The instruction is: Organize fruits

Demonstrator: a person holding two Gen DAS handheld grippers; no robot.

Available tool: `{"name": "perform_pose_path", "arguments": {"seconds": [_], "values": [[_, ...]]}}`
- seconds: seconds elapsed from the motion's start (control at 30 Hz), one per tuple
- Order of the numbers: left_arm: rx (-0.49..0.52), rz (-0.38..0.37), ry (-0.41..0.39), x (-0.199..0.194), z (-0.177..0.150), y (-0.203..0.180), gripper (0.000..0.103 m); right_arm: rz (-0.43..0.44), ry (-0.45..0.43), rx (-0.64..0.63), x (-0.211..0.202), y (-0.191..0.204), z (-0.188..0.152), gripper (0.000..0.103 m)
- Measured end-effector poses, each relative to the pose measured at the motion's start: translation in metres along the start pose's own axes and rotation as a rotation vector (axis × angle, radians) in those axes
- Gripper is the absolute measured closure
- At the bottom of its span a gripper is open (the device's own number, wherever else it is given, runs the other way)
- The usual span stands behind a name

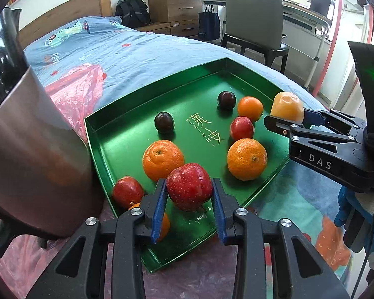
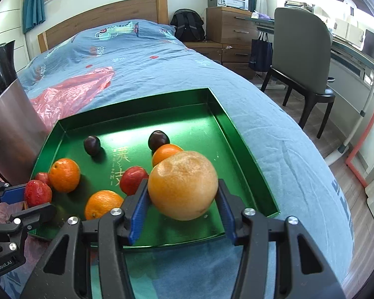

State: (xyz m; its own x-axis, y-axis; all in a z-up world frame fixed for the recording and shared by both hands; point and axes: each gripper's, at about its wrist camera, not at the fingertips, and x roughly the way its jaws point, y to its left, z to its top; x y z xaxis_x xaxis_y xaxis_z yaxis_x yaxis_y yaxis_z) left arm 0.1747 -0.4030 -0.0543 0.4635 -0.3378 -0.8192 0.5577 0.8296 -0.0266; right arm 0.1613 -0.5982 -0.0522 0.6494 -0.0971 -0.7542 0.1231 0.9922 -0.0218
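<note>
A green tray [image 1: 127, 124] [image 2: 187, 114] lies on the bed and holds several fruits: oranges [image 1: 163, 159] [image 1: 246, 159], dark plums [image 1: 164, 122] [image 1: 226, 100] and small red fruits [image 1: 241, 128] [image 1: 127, 191]. My left gripper [image 1: 189, 185] [image 2: 33, 200] is shut on a red apple [image 1: 189, 194] [image 2: 37, 193] just above the tray's near left corner. Over the tray's near right side, my right gripper [image 2: 182, 184] [image 1: 284, 118] is shut on a large pale orange [image 2: 183, 189] [image 1: 286, 106]. An orange [image 1: 165, 224] is partly hidden behind the left finger.
A tall steel container [image 1: 37, 149] [image 2: 10, 129] stands against the tray's left side. A pink plastic bag [image 1: 82, 84] lies on the blue bedsheet beyond it. A grey chair [image 2: 304, 57] and wooden drawers [image 2: 229, 25] stand beside the bed on the right.
</note>
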Motion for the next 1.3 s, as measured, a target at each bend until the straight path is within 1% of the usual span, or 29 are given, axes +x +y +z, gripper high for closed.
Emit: {"name": "perform_pose_path", "arguments": {"seconds": [0.2,0.3,0.43,0.6,0.63,0.67,0.7,0.73,0.77,0.83,0.87,1.1,1.3], "values": [[0.007,-0.001,0.037,0.024,-0.004,-0.005,0.073,-0.021,0.017,-0.003,0.015,-0.003,-0.009,0.021],[0.036,0.005,0.029,0.026,-0.007,-0.011,0.073,-0.023,0.011,-0.012,0.016,-0.002,-0.009,0.020],[0.009,-0.012,0.037,0.029,-0.005,-0.008,0.073,-0.030,0.014,-0.015,0.016,-0.001,-0.010,0.020],[0.016,0.000,0.040,0.030,-0.003,-0.010,0.072,-0.044,0.022,-0.021,0.016,0.000,-0.009,0.020],[0.016,0.000,0.040,0.029,-0.003,-0.010,0.072,-0.047,0.024,-0.020,0.016,0.000,-0.009,0.020],[0.016,0.000,0.038,0.028,-0.003,-0.010,0.072,-0.046,0.024,-0.016,0.015,0.000,-0.008,0.015],[0.015,-0.003,0.033,0.025,-0.003,-0.010,0.071,-0.046,0.022,-0.011,0.013,0.000,-0.008,0.010],[0.014,-0.004,0.027,0.023,-0.003,-0.009,0.067,-0.050,0.017,-0.007,0.011,0.000,-0.007,0.000],[0.013,0.000,0.018,0.019,-0.003,-0.009,0.060,-0.054,0.012,-0.004,0.008,-0.001,-0.006,0.000],[0.007,0.010,-0.004,0.011,-0.003,-0.006,0.052,-0.058,0.004,0.001,0.003,-0.001,-0.005,0.000],[0.002,0.013,-0.012,0.007,-0.003,-0.005,0.050,-0.057,0.001,0.003,0.000,0.000,-0.004,0.000],[-0.028,0.017,-0.043,-0.021,-0.011,0.011,0.048,-0.052,-0.014,-0.009,-0.023,0.017,-0.005,0.000],[-0.043,0.004,-0.055,-0.048,-0.034,0.027,0.045,-0.018,-0.014,-0.033,-0.044,0.047,-0.016,0.000]]}}
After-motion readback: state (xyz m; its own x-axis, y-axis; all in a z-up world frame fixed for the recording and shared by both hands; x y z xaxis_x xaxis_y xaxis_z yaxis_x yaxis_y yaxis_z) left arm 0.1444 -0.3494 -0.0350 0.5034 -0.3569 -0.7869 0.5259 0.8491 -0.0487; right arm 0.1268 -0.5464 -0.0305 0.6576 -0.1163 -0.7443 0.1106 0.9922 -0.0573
